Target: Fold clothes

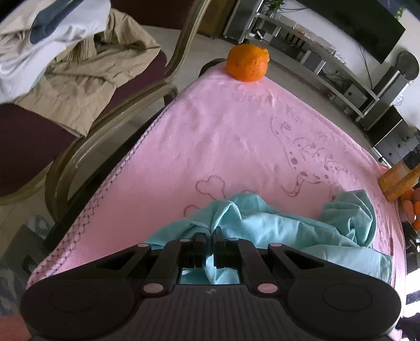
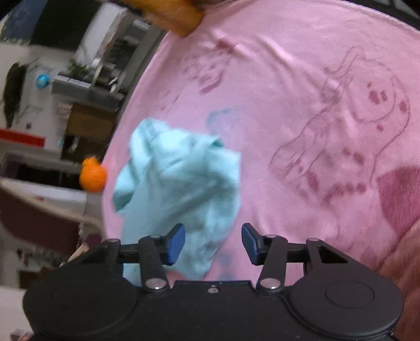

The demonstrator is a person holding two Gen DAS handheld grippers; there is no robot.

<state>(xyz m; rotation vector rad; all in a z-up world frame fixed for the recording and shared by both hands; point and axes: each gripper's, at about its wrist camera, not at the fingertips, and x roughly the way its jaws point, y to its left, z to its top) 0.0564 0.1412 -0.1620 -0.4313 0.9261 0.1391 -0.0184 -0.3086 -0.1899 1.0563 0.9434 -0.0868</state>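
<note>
We see a table under a pink blanket (image 1: 223,136) printed with spotted cartoon dogs, an orange (image 1: 248,62) at its far corner. Beside it stands a chair (image 1: 31,141) with a maroon seat and a curved pale frame, heaped with beige and white clothing (image 1: 78,68). The floor (image 1: 199,52) is pale. Along the white wall runs a low grey media shelf (image 1: 323,63) under a dark flat screen (image 1: 367,23), with speakers (image 1: 388,86) close by. Daylight fills the room.
</note>
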